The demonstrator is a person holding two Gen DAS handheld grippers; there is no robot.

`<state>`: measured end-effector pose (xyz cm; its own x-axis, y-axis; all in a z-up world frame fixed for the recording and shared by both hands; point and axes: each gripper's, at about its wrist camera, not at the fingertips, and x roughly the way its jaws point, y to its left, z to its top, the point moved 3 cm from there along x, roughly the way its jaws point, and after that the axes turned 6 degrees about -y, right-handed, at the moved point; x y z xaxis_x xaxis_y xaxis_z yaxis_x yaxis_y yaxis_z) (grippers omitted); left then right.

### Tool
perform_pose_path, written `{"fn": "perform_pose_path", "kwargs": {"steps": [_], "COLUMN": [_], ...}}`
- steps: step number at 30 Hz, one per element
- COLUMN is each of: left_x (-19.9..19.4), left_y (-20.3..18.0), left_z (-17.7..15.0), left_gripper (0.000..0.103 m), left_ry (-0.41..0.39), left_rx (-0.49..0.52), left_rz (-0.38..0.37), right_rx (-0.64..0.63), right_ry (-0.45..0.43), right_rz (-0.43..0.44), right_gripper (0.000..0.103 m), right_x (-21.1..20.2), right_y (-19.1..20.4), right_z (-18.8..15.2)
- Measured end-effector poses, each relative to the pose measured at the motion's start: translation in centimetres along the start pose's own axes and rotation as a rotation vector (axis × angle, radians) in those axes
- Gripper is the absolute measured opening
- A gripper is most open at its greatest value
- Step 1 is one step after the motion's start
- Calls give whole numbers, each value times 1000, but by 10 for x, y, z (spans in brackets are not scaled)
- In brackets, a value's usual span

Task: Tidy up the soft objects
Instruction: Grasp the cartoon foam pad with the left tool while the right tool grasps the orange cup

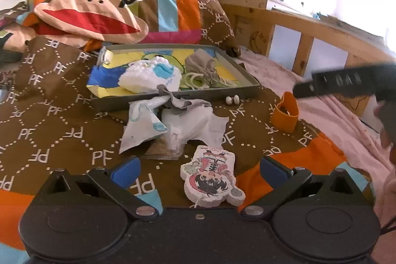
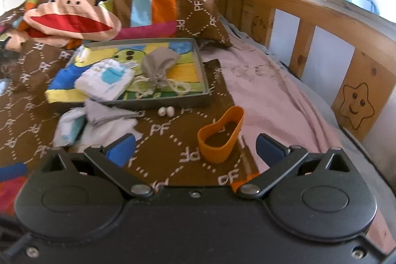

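My left tool stands wide open with nothing between its blue pads; it hangs over the brown blanket on the bed. Just ahead of it, near 12 o'clock, a flat cartoon-figure cushion lies on the blanket, partly between the pads without touching either. Beyond that, still at 12 o'clock, sits a crumpled heap of white cloths, with a grey cloth draped over the near rim of the grey tray. Inside the tray I see a white-and-blue soft bundle and, to its right, a grey drawstring pouch with white cord. Two small white beads lie on the blanket just in front of the tray's near right corner. At 2 o'clock an orange band stands upright on the blanket.

My right tool is also spread wide and holds nothing. The orange band sits between its pads, nearer the right one, touching neither as far as I can tell. The tray lies at 11 o'clock, the monkey-face cushion behind it, and the wooden bed rail runs along at 2 o'clock.
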<state>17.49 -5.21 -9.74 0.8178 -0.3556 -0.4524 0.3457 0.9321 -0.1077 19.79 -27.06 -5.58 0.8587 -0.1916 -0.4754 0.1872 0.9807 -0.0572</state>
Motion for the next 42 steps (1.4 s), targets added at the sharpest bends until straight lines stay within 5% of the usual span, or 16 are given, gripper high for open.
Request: {"fn": "perform_pose_path", "kwargs": {"steps": [9, 18, 22, 25, 28, 42], "left_x": [30, 51, 54, 58, 61, 71], "left_y": [1, 5, 1, 1, 1, 1], "left_z": [-10, -19, -20, -21, -21, -17], "left_gripper": [102, 95, 81, 73, 66, 64], "left_ry": [46, 124, 127, 134, 133, 103], "left_rx": [29, -29, -11, -9, -8, -93], "left_rz": [-15, -45, -52, -48, -48, -42], "right_rx": [-14, -19, -21, -9, 20, 204], "right_ry": [7, 99, 73, 77, 80, 104], "right_rz": [-53, -97, -74, -68, -70, -70], "right_gripper": [103, 103, 102, 81, 75, 31], "right_x": [68, 139, 158, 168, 176, 186], "right_y": [1, -9, -6, 2, 3, -34], "right_z": [23, -12, -18, -23, -32, -40]}}
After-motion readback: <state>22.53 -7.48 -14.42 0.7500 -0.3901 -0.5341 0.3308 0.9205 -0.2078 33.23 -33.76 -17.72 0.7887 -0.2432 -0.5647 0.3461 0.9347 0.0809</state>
